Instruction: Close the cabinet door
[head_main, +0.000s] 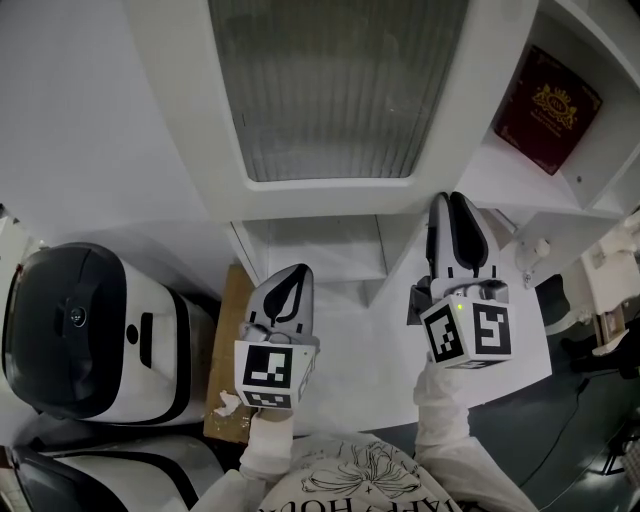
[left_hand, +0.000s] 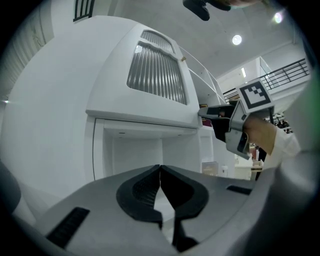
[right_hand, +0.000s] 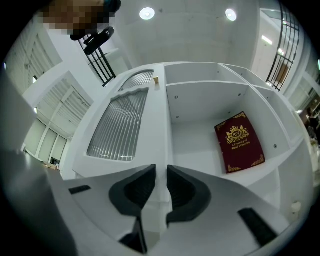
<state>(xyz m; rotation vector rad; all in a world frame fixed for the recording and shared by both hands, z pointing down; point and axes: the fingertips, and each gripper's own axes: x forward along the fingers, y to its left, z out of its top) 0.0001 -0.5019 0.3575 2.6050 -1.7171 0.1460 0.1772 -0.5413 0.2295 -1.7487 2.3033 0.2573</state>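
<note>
The white cabinet door (head_main: 340, 90) with a ribbed glass panel stands swung open from the cabinet (right_hand: 210, 100). My right gripper (head_main: 450, 200) is at the door's lower free corner. In the right gripper view its jaws (right_hand: 160, 172) stand close together, with the door's (right_hand: 120, 125) thin white edge running between them. The left gripper view shows that gripper (left_hand: 210, 112) against the door's (left_hand: 155, 75) corner. My left gripper (head_main: 292, 275) hangs lower, away from the door, and is shut on nothing (left_hand: 160, 167).
A dark red book (head_main: 548, 108) leans inside the open shelf compartment (right_hand: 239, 142). A black-and-white machine (head_main: 90, 330) stands on the floor at the left, next to a brown cardboard piece (head_main: 228, 360). An open lower compartment (head_main: 320, 250) lies under the door.
</note>
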